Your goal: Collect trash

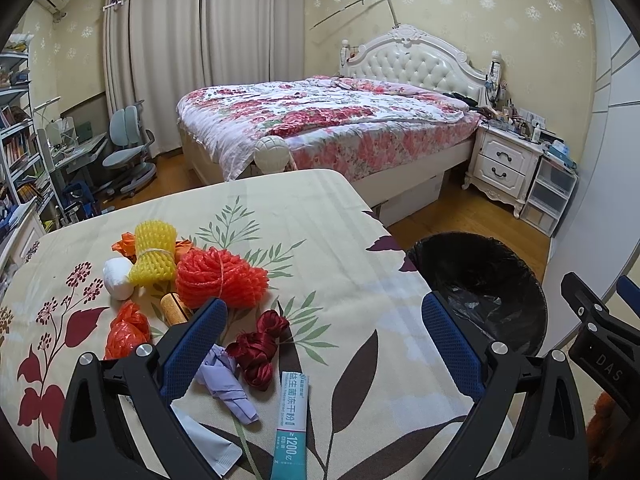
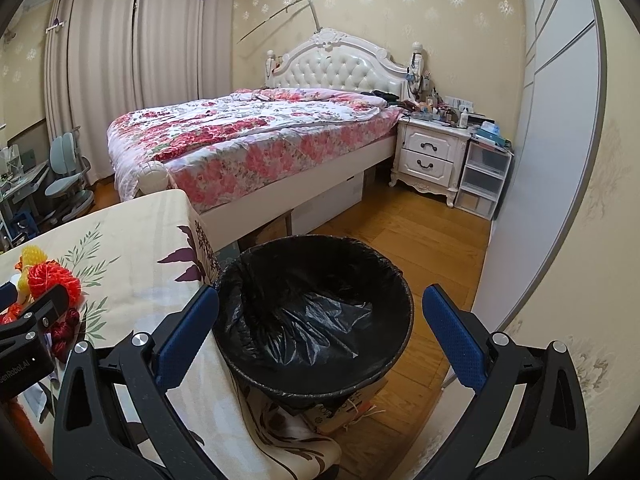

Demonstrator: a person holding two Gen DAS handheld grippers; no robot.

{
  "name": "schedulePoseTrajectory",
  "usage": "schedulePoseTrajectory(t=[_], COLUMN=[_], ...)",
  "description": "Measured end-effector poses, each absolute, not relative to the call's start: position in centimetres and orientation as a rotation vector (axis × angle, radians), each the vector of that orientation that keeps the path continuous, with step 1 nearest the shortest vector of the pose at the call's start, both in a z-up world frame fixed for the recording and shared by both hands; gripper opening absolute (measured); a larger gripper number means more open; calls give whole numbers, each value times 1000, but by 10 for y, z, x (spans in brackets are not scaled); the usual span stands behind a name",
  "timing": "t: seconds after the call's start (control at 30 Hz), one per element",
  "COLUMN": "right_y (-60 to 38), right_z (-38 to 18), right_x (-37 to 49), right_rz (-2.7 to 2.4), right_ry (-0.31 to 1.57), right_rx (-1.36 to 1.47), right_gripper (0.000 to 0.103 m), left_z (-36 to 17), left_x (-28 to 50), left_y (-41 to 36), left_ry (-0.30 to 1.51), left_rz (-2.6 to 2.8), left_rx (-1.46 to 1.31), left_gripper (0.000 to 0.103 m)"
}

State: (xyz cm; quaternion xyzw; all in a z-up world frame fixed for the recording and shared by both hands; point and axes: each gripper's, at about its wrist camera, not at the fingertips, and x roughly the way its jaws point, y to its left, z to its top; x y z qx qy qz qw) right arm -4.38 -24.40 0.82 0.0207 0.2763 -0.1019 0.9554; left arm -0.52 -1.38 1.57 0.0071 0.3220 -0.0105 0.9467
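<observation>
Barely started: both claws spread w/ nothing held, left gripper [image 1: 322,344] over table trash (sachet [image 1: 287,420], purple wad [image 1: 228,384], red ribbon [image 1: 258,344], foam nets [image 1: 218,278]), right gripper [image 2: 316,336] above apparently empty black-lined bin [image 2: 314,320] beside table [image 1: 280,208].

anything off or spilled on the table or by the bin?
Nothing spilled or damaged. The trash sits on the table: foam nets, red ribbon, purple wrapper and sachet. The bin, beside the table, holds only its black liner. Both the left gripper and right gripper are open, holding nothing.
</observation>
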Motion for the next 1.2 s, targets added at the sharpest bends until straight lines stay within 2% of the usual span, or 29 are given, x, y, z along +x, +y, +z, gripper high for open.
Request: schedulePoseTrajectory(t=[0.67, 0.77, 0.87, 1.2], right_y=[-227, -222, -215, -188], right_z=[7, 7, 7, 7], right_x=[-44, -45, -46, -50], right_rz=[-171, -152, -122, -21], right_ry=[579, 591, 604, 628], right_rx=[55, 63, 69, 60], right_gripper=[99, 99, 99, 97], left_z=[11, 12, 11, 13], left_x=[-5, -11, -16, -38], left_y=[-16, -14, -8, 44], left_ry=[686, 690, 700, 730], left_rz=[-58, -61, -61, 45], left_rx=[13, 16, 17, -27], left_gripper=[94, 89, 84, 84])
